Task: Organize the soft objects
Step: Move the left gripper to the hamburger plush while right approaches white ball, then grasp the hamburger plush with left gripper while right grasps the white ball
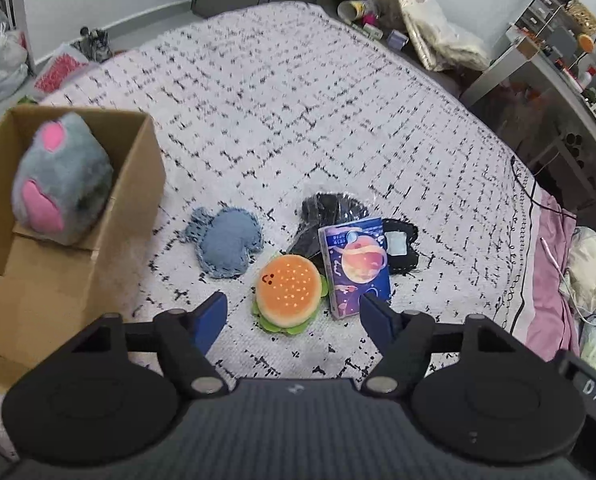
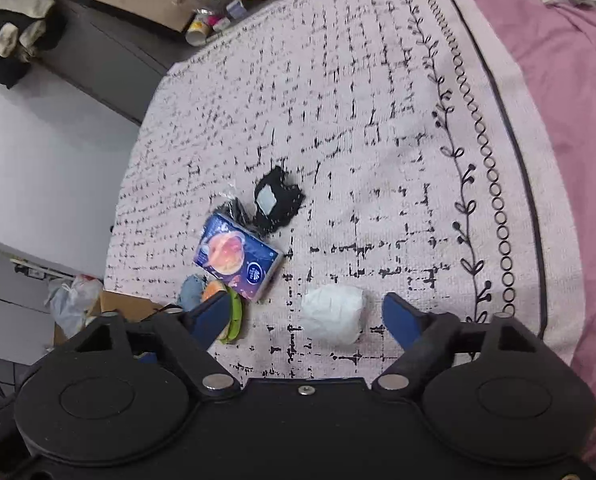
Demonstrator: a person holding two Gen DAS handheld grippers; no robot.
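Left claw (image 1: 293,312) stands wide, blue fingers (image 1: 211,316) spread with nothing between them; it hangs above the bed (image 1: 298,100), whose cover is pale with a black broken-grid print; I read the burger plush (image 1: 289,298) just ahead of the fingertips, orange bun, green frill at its lower edge, small face on the left side; beside it on the right the tissue pack (image 1: 358,268), purple with a planet print, lies with its near edge close to the burger; behind the pack a black bagged bundle (image 1: 330,212), and to the right of that a flat black pouch (image 1: 402,244) with a pale label; left of the burger a blue denim plush (image 1: 227,242) lies flat on the cover; far left, the cardboard box (image 1: 137,184) stands open, and the grey plush (image 1: 61,188) with pink patches sits at its upper end, resting on an inner flap.

Right claw (image 2: 308,318) also wide, empty; a white crumpled soft lump (image 2: 334,314) lies on the cover between its fingers, touching neither that I can see; what the lump is I cannot tell; the tissue pack (image 2: 237,258) sits further out to the left, the black pouch (image 2: 277,200) beyond it; a pink sheet (image 2: 570,60) runs along the right edge.
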